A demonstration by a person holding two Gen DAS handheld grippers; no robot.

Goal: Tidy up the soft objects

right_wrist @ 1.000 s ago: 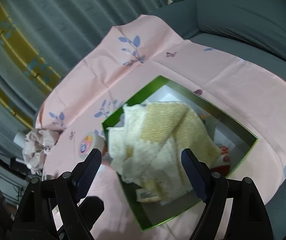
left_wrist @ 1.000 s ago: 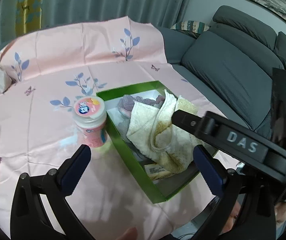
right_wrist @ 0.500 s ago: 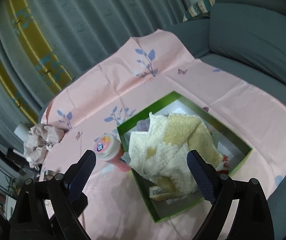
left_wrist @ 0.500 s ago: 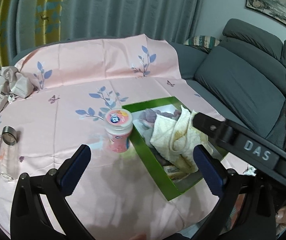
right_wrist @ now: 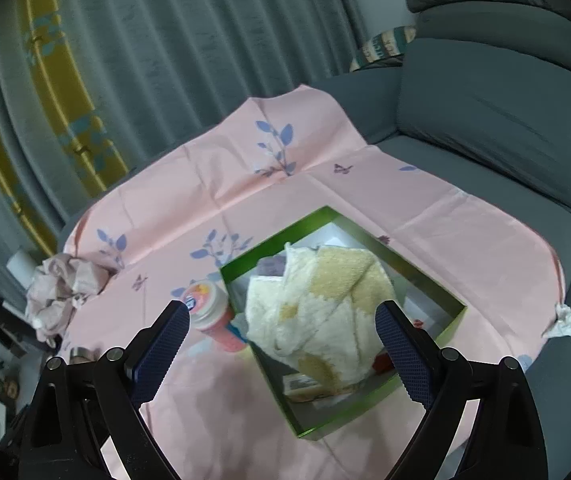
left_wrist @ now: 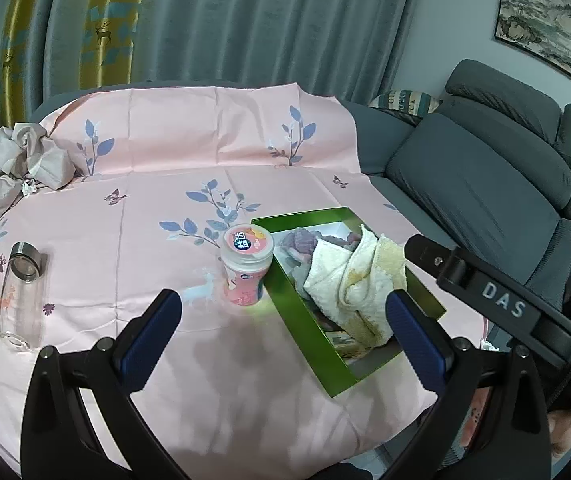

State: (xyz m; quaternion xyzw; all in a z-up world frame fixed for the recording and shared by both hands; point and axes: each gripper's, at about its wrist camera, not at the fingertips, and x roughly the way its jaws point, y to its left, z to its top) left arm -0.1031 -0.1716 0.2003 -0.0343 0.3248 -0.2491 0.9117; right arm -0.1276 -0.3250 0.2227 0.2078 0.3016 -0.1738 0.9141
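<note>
A cream and yellow towel (left_wrist: 349, 280) (right_wrist: 317, 304) lies bunched in the open green box (left_wrist: 305, 328) (right_wrist: 273, 240), on top of a purple soft thing (left_wrist: 301, 240). My left gripper (left_wrist: 281, 304) hangs open and empty above the pink tablecloth, short of the box and the pink jar (left_wrist: 245, 272). My right gripper (right_wrist: 281, 312) is open and empty too, above and in front of the towel without touching it. A crumpled pale pink cloth (left_wrist: 17, 160) (right_wrist: 65, 288) lies at the table's far left edge.
The pink jar (right_wrist: 211, 312) stands against the box's left wall. A glass bottle (left_wrist: 21, 292) lies on its side at the left. A white crumpled tissue (right_wrist: 565, 320) sits at the cloth's right edge. A grey sofa (left_wrist: 485, 184) lies to the right, curtains behind.
Both grippers have risen and drawn back from the box, so more of the table shows. The right jaws have spread a little wider. The towel stays in the box.
</note>
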